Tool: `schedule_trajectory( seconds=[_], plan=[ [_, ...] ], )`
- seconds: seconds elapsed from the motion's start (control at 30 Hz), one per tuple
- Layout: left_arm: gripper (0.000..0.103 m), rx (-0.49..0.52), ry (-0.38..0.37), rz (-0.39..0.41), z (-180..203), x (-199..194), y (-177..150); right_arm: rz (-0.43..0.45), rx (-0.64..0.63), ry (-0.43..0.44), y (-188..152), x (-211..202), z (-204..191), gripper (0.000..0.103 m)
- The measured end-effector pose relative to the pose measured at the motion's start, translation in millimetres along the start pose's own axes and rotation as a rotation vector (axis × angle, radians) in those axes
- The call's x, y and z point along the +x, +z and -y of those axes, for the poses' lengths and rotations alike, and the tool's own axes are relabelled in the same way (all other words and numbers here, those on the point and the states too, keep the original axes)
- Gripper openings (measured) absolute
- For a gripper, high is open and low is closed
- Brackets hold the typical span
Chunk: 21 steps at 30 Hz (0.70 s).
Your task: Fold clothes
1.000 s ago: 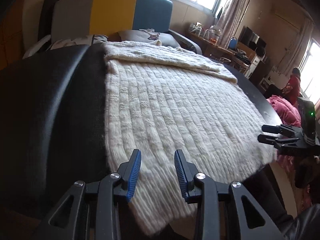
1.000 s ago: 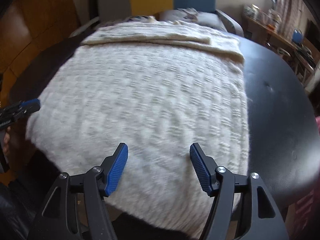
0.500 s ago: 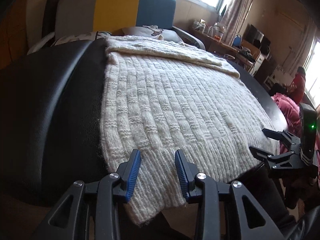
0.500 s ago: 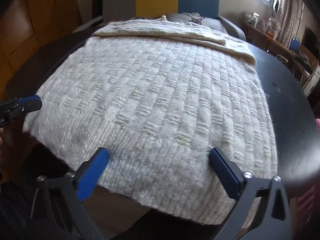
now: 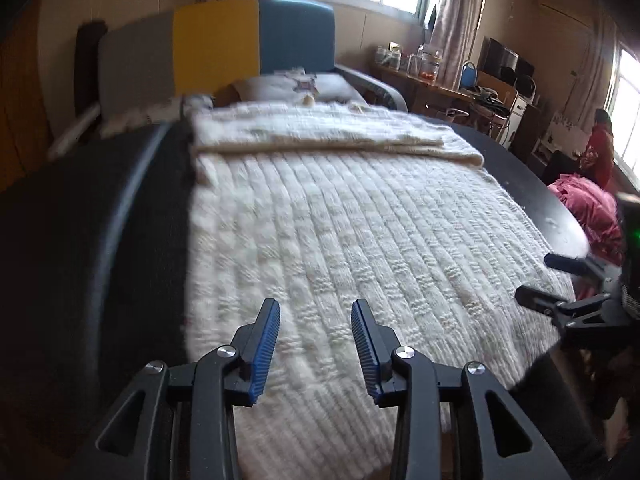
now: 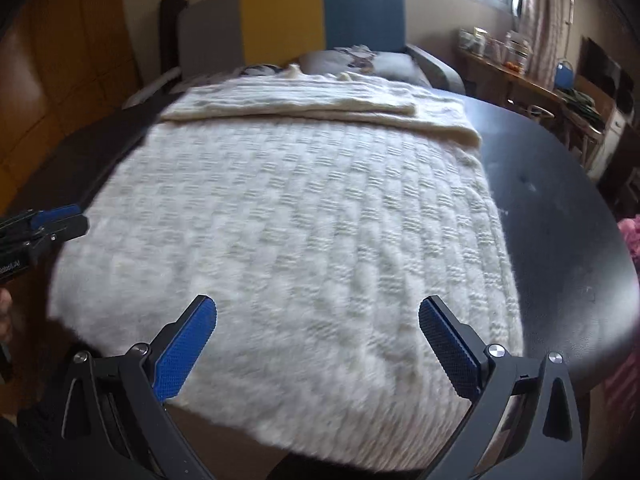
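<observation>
sweater (image 5: 360, 232) — cream ribbed knit | flat on dark table | far end folded

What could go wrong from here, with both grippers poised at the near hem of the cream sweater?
1. The sweater hangs over the near edge of the black table; a pull toward the person could drag it off.
2. The left gripper is open only narrowly, so the thick knit may bunch instead of entering.
3. The right gripper is wide open; closing there could grab two layers or undo the sleeve already folded across the far end.
</observation>
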<state>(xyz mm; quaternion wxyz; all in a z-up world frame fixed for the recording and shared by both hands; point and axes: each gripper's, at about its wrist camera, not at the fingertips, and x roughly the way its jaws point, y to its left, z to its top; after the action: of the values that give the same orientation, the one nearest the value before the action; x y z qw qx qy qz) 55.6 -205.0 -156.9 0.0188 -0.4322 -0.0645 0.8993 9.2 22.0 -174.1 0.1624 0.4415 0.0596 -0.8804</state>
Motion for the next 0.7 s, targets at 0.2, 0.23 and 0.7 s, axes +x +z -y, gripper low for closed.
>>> schedule_trajectory(
  seconds=[0.2,0.23,0.7],
  plan=[
    [0.039,-0.026,-0.006,0.026,-2.8,5.5,-13.5,-0.002,0.003,-0.025,-11.0,10.5,3.0,0.103],
    [0.039,-0.018,-0.007,0.03,-1.5,4.0,-12.5,-0.012,0.001,-0.025,-9.5,10.6,3.2,0.103],
    [0.042,-0.013,0.015,0.016,-8.5,34.5,20.4,-0.023,0.009,-0.051,29.9,33.9,6.5,0.103]
  ],
)
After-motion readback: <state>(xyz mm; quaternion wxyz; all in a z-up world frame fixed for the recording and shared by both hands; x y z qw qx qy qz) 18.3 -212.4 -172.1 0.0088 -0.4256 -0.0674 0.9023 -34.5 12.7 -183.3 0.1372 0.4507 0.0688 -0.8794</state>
